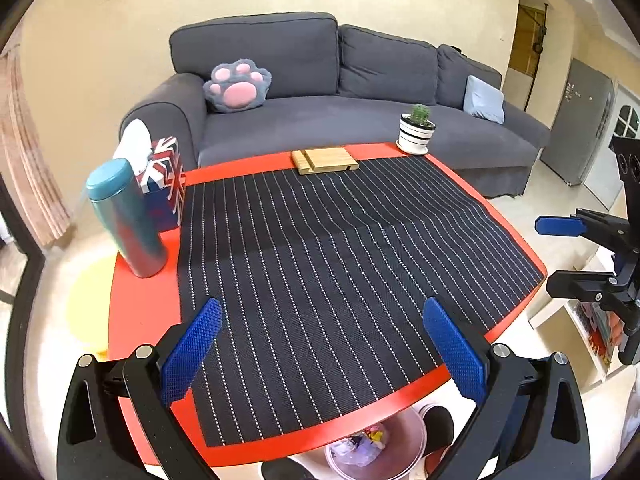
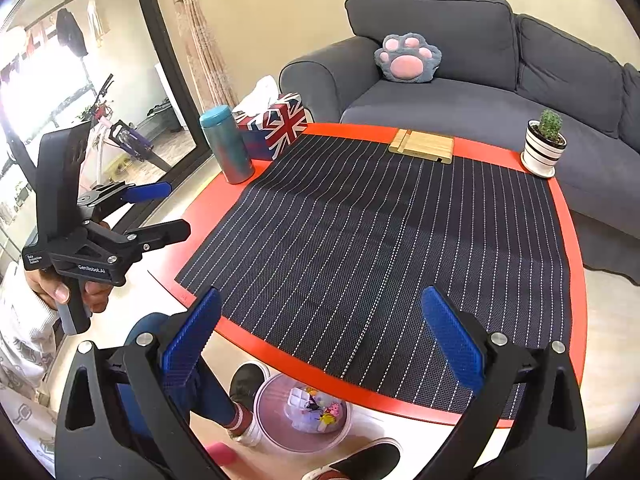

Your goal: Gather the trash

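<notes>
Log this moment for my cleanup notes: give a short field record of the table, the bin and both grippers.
table: red, striped mat covering most of it
on table: teal tumbler, flag tissue box, wooden stand, potted cactus
loose trash on mat: none visible
bin: clear, on floor below near edge, holds wrappers
left gripper: jaws open, empty
right gripper: jaws open, empty
</notes>
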